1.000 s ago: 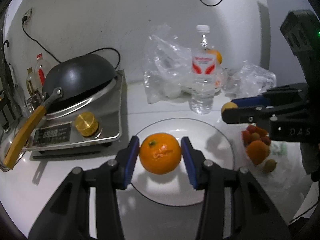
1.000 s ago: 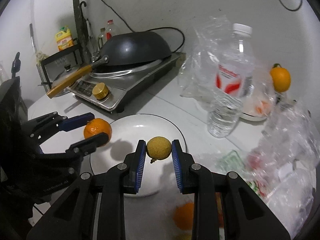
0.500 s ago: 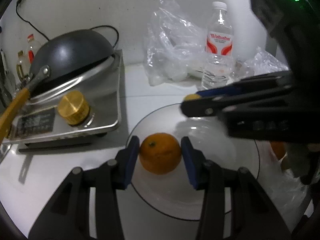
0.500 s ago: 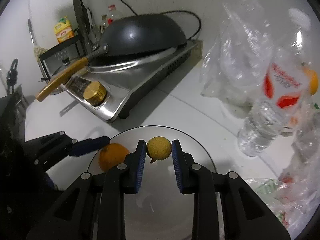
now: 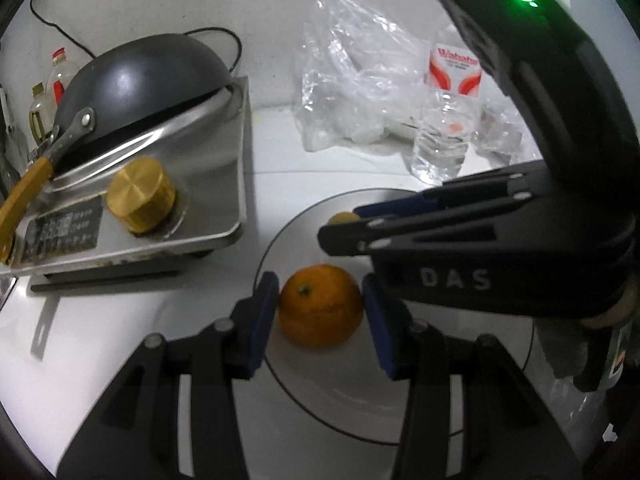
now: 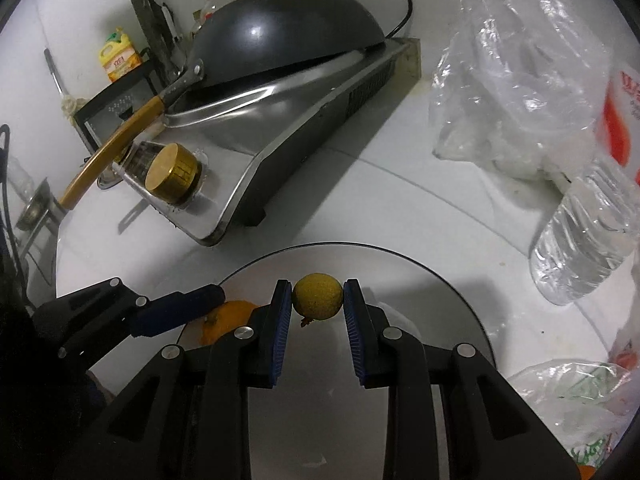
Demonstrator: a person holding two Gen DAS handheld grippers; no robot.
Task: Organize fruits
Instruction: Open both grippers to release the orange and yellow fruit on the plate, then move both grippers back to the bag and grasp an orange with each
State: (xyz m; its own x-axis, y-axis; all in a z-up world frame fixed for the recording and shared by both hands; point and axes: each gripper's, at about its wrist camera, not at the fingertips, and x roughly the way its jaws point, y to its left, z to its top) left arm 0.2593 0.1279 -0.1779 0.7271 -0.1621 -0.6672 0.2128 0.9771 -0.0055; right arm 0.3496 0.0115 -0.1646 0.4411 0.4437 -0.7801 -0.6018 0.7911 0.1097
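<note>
Two fruits sit in my grips: my left hand-held gripper (image 5: 320, 312) clamps the orange (image 5: 320, 310), my right hand-held gripper (image 6: 318, 304) clamps the small yellow fruit (image 6: 318, 297). In the right view the orange is mostly hidden. Both have come lower over the white plate (image 6: 432, 280) than a second ago. Only the left view shows the bottle's (image 5: 444, 128) label whole on the surface (image 5: 280, 152).
</note>
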